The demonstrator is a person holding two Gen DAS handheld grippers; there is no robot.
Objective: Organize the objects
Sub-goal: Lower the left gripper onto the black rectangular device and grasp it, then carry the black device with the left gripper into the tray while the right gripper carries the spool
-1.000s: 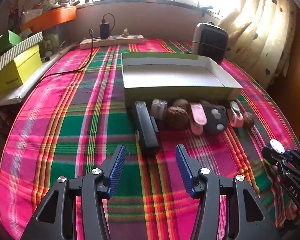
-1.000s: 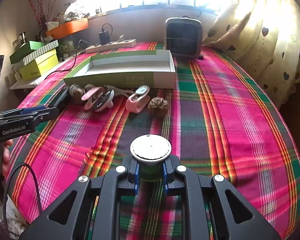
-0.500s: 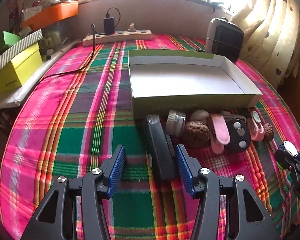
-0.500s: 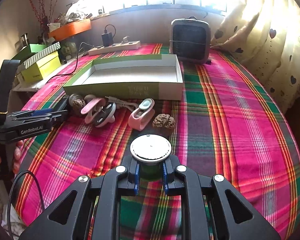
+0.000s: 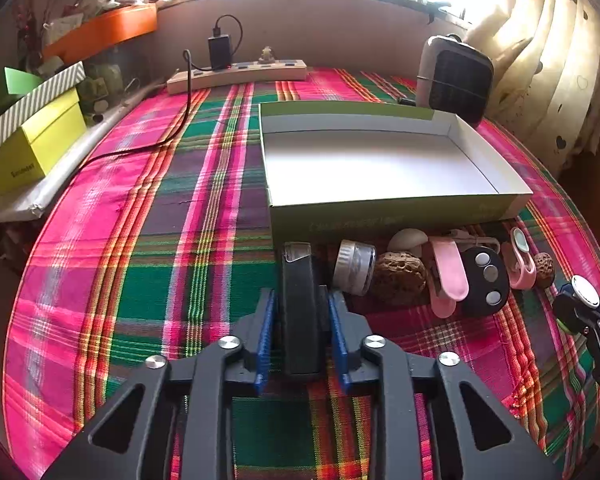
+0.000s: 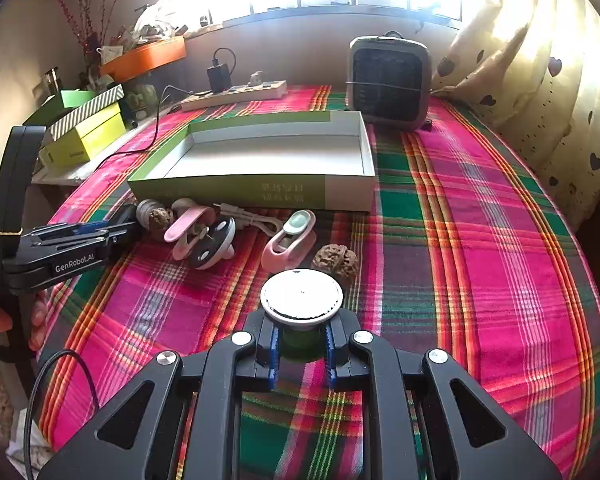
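Note:
My left gripper (image 5: 302, 334) has closed around a long black stapler-like bar (image 5: 298, 300) lying on the plaid cloth, its blue pads against both sides. My right gripper (image 6: 300, 346) is shut on a small green jar with a white lid (image 6: 301, 295), held above the cloth. An open green-and-white box (image 5: 380, 160) stands just behind a row of loose items: a small silver-lidded jar (image 5: 354, 266), a walnut (image 5: 398, 278), a pink clip (image 5: 448, 276), a black round remote (image 5: 485, 280), a pink nail clipper (image 6: 290, 238) and a second walnut (image 6: 335, 260).
A small heater (image 6: 388, 80) stands behind the box at the right. A power strip with a charger (image 5: 236, 72) lies at the back. Yellow and striped boxes (image 5: 28, 136) sit on a ledge at the left. Curtains (image 6: 540, 80) hang along the right edge.
My left gripper moved forward over the black bar and closed on it. My right gripper, still holding the jar, moved slightly forward toward the row of items.

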